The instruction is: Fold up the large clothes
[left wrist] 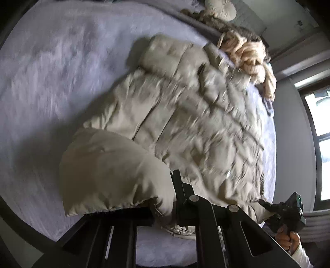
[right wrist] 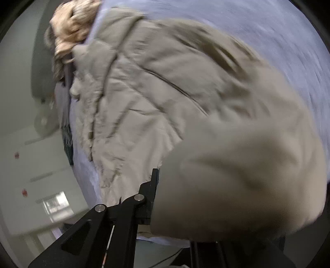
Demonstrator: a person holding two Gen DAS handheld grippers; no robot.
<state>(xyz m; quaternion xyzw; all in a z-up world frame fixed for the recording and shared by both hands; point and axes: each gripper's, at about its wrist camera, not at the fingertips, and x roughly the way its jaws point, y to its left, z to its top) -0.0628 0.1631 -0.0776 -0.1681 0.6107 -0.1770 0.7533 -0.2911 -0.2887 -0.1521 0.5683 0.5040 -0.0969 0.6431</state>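
Note:
A beige puffer jacket (left wrist: 185,115) lies spread on a lavender bed sheet (left wrist: 51,82). My left gripper (left wrist: 163,185) is shut on the jacket's sleeve (left wrist: 115,169) near its gathered cuff. The sleeve bulges over one finger and hides it. At the lower right of the left wrist view a hand holds my right gripper (left wrist: 266,205), which pinches the jacket's edge. In the right wrist view the jacket (right wrist: 156,86) fills the frame. My right gripper (right wrist: 167,181) is shut on a thick fold of the jacket, which covers its right finger.
A cream chunky-knit garment (left wrist: 247,53) lies at the bed's far edge, above the jacket, and shows again as the knit garment (right wrist: 70,26). A round cushion (left wrist: 220,10) sits beyond it. A window (left wrist: 321,144) is to the right. The bed's edge drops to a pale floor (right wrist: 31,165).

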